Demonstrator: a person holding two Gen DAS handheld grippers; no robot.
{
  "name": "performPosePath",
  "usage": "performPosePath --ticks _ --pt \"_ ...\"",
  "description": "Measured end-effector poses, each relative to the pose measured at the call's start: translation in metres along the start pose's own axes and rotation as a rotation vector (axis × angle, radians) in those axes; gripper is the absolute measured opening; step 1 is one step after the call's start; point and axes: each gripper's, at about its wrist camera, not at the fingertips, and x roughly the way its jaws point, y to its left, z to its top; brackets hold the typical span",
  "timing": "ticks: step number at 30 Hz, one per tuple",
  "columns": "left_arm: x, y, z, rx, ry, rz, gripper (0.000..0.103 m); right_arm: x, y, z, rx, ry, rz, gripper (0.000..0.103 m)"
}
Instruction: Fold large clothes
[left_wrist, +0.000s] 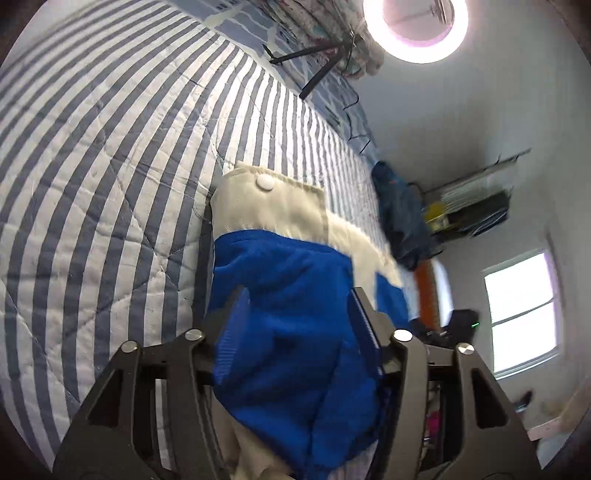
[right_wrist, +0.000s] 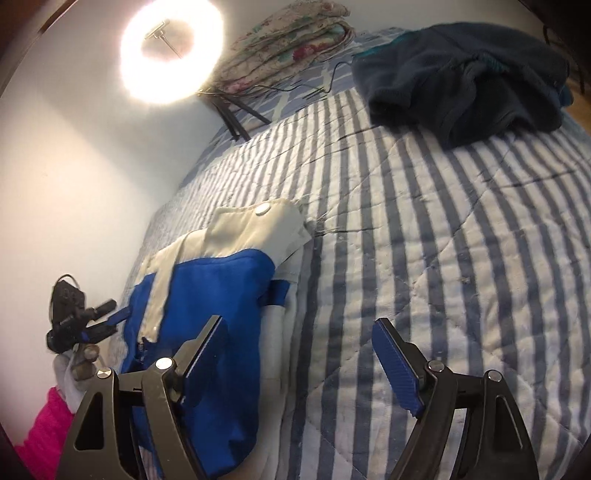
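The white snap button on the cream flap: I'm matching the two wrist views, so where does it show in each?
Left wrist: white snap button sits just above centre, on the cream flap.
Right wrist: it sits left of centre, at the flap's upper edge.
Shared landmark: the ring light, top right in the left view, top left in the right.

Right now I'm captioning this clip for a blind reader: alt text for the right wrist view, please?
A blue and cream jacket lies folded on a striped quilt, with the open right gripper over its edge, gripping nothing. A dark fleece lies farther back, and a ring light glares by the wall.
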Motion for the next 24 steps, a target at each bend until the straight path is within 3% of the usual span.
performPosePath --ticks 6,12,14,21,24 --pt "-0.002 0.027 0.003 -0.084 0.050 -0.087 0.058 0.014 -0.006 -0.004 0.018 0.073 0.103 0.084" --pt "-0.037 0.041 0.008 -0.063 0.004 -0.033 0.058 0.019 -0.011 -0.004 0.041 0.101 0.161 0.084" --pt "-0.046 0.055 0.010 -0.109 -0.002 -0.077 0.058 0.020 -0.014 -0.002 0.044 0.104 0.170 0.084" --pt "-0.032 0.085 -0.005 -0.176 0.112 -0.082 0.058 0.026 -0.011 -0.001 0.026 0.121 0.173 0.084" --pt "-0.029 0.086 -0.007 -0.166 0.107 -0.074 0.058 0.031 -0.010 0.001 0.032 0.125 0.181 0.084"
